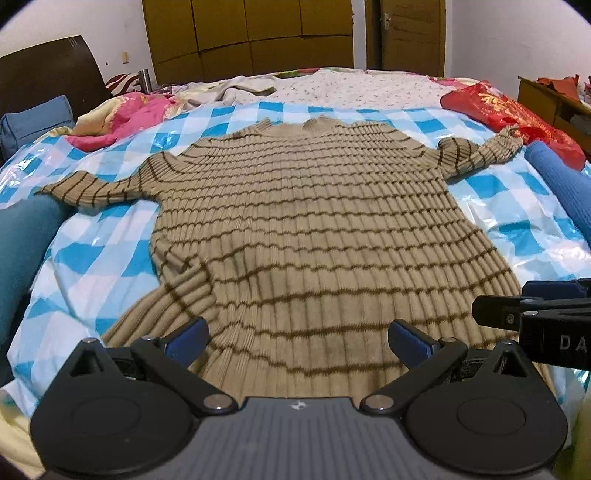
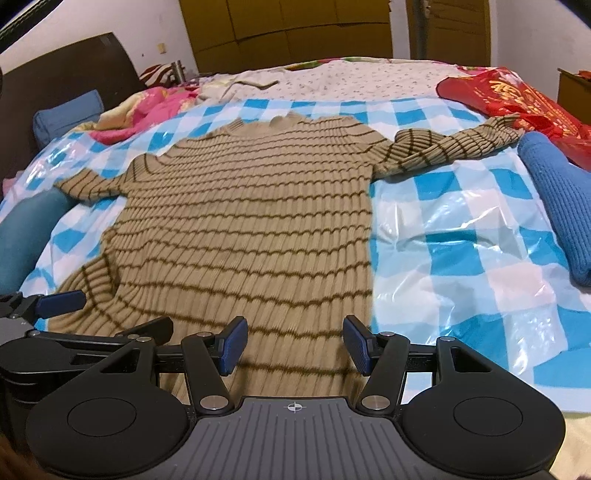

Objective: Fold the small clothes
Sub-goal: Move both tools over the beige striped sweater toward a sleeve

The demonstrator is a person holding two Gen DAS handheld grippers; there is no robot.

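A tan ribbed sweater with thin dark stripes [image 1: 299, 221] lies flat on a blue-and-white checked plastic sheet [image 1: 509, 206], collar far, hem near me. Both sleeves spread outward. Its lower left hem corner is folded over. My left gripper [image 1: 297, 341] is open above the hem's left part. My right gripper [image 2: 294, 345] is open above the hem's right part, over the sweater [image 2: 243, 221]. Neither holds anything. The right gripper's side shows at the right edge of the left wrist view [image 1: 532, 317]; the left gripper's finger shows in the right wrist view [image 2: 61, 301].
A blue knitted garment [image 2: 557, 206] lies on the checked sheet [image 2: 461, 236] at the right. A red bag [image 2: 517, 99] sits beyond it. Pink bedding [image 1: 125, 118] and a teal garment [image 1: 26, 236] lie at the left. Wardrobe [image 1: 251, 33] and headboard [image 1: 48, 70] stand behind.
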